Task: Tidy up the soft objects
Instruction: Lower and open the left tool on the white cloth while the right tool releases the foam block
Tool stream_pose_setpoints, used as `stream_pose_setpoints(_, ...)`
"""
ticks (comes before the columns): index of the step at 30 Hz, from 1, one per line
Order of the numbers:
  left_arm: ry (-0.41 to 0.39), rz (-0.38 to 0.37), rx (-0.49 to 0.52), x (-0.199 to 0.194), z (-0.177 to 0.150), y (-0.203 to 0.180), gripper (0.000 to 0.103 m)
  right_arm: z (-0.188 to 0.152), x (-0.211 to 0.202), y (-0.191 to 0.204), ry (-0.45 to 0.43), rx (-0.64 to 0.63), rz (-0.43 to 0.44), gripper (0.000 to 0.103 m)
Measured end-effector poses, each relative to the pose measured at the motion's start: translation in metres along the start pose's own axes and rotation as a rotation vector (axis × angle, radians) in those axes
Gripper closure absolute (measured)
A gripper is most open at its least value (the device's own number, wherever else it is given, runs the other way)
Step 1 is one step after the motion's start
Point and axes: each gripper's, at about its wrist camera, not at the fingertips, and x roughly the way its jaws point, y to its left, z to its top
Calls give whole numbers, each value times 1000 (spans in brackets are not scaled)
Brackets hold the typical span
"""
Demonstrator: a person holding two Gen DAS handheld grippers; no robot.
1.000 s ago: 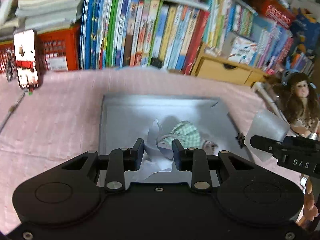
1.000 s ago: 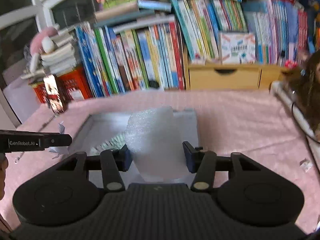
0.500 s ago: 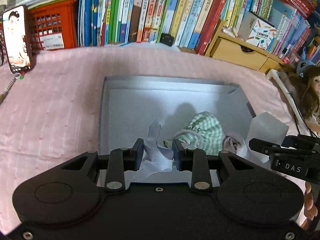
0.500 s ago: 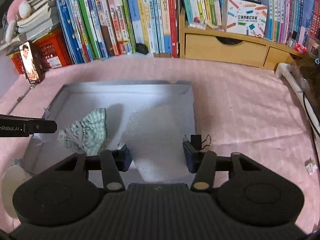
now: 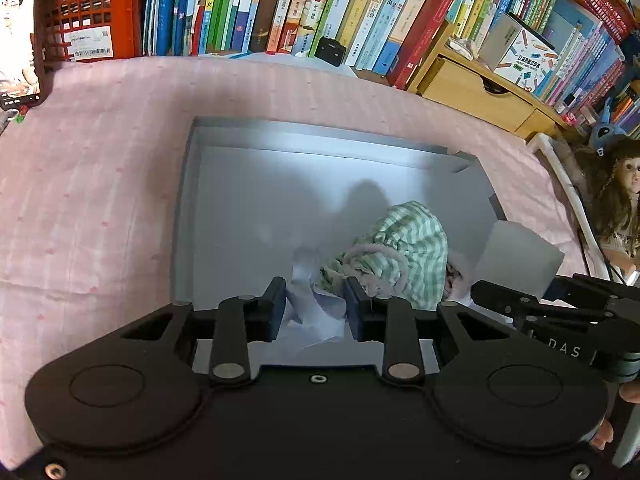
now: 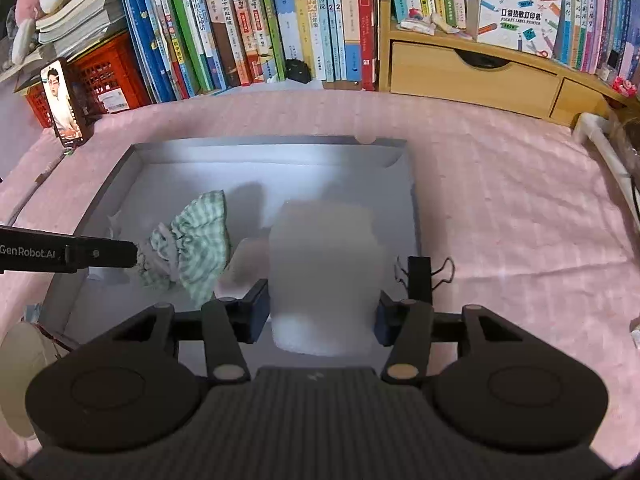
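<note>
Both claws have dipped lower over the gray box, so I see my left claw pinching crumpled paper beside the green checked cloth mid-frame, my right claw squeezing white foam; neither dropped yet.

Box: grey walls, pale grey floor.
Cloth: green and white checks, pink fuzzy trim.
Crumpled paper: white, bit bluish.
Foam sheet: white, see-through cloudy.
Bedspread: pink, faint stripes, small darker pink dots.
Left gripper: black, fingertips dark blue.
Right gripper: black, fingertips dark blue.
Crate: red, white label.
Drawer unit: light wood yellow.
Books: blue, green, red, white, yellow spines.
Binder clip: black.
</note>
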Motion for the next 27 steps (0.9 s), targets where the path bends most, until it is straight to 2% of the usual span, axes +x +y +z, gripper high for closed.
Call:
stream_pose_setpoints(10,18,-22,-16,4,0,-1,74,-2,4,-3,20,24,21,44)
stream_pose_setpoints(12,21,-25,-18,4,0,-1,72,-3,5,-4,21,32,22,39)
stream_pose_setpoints(14,24,-19,-23,4,0,0,61,-3,5,-4,18,33,18,34)
stream_pose_setpoints(17,25,-22,-26,2,0,1,53,-4,3,-4,13,34,29,24)
stream_pose_setpoints(20,22,-19,-20,0,0,1,43,-3,1,-4,12,34,39,20)
stream_pose_setpoints(27,-1,-25,3,-10,-3,-4,28,-3,-7,-4,-1,31,44,16)
